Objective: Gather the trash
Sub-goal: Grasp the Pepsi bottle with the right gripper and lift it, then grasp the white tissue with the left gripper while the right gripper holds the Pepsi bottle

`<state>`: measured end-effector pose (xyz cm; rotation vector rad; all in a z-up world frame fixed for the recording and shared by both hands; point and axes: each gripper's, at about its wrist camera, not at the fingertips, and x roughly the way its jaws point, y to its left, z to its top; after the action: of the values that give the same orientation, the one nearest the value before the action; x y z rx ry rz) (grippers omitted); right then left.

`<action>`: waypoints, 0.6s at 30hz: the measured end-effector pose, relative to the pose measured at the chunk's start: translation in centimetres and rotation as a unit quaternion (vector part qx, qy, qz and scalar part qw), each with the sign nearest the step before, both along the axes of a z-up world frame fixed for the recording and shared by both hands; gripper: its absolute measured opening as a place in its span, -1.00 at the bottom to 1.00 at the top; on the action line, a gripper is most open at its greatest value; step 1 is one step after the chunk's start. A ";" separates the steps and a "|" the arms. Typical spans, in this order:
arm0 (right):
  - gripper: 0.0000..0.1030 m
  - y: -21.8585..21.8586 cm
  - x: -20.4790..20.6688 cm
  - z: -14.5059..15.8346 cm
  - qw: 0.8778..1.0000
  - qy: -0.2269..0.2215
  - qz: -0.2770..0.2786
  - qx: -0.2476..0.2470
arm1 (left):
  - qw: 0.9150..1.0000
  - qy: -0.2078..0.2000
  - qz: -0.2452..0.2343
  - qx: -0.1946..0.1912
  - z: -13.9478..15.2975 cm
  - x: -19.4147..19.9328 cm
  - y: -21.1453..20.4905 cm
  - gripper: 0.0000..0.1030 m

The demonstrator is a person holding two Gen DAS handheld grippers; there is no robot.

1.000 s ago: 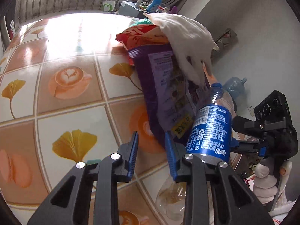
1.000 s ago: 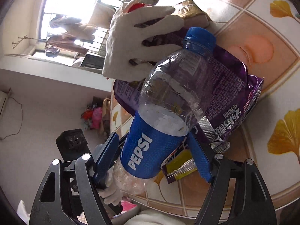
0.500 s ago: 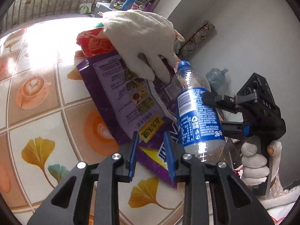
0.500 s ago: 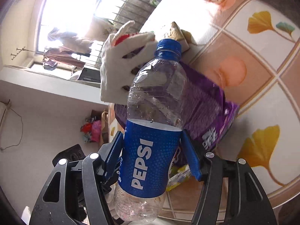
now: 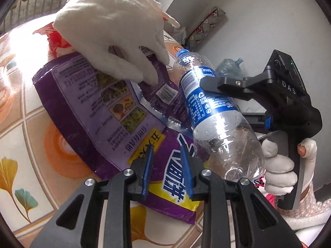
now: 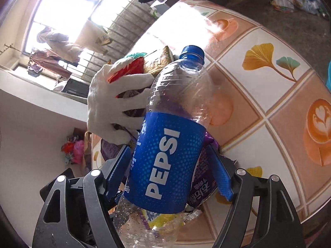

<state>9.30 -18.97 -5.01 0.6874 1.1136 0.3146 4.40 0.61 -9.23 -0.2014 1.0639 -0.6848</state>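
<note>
A: The clear plastic Pepsi bottle with the blue label sits between the right tool's jaws, which are opening, just above the purple foil snack bag on the tiled table.

B: Empty, so light; thin walls dent, label's slick. Hold the labelled waist.

A: The left tool, beside the bottle, is narrowly parted over the bag, gripping nothing. A white-gloved hand pins the bag.

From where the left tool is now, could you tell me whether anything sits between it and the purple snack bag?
Nothing visible does. The left tool hovers directly over the purple snack bag with its blue pads apart and nothing between them. A white-gloved hand presses on the bag's far end, and the Pepsi bottle lies off to the side.
</note>
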 end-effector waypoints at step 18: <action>0.27 1.1 0.8 0.0 0.999 -0.018 0.027 -0.029 | 0.981 -0.100 0.165 -0.029 6.5 4.8 7.7 -0.29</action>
<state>10.14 -17.88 -4.98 0.5989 1.1046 0.3383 9.24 8.29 -2.71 -0.3450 0.7945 -0.4254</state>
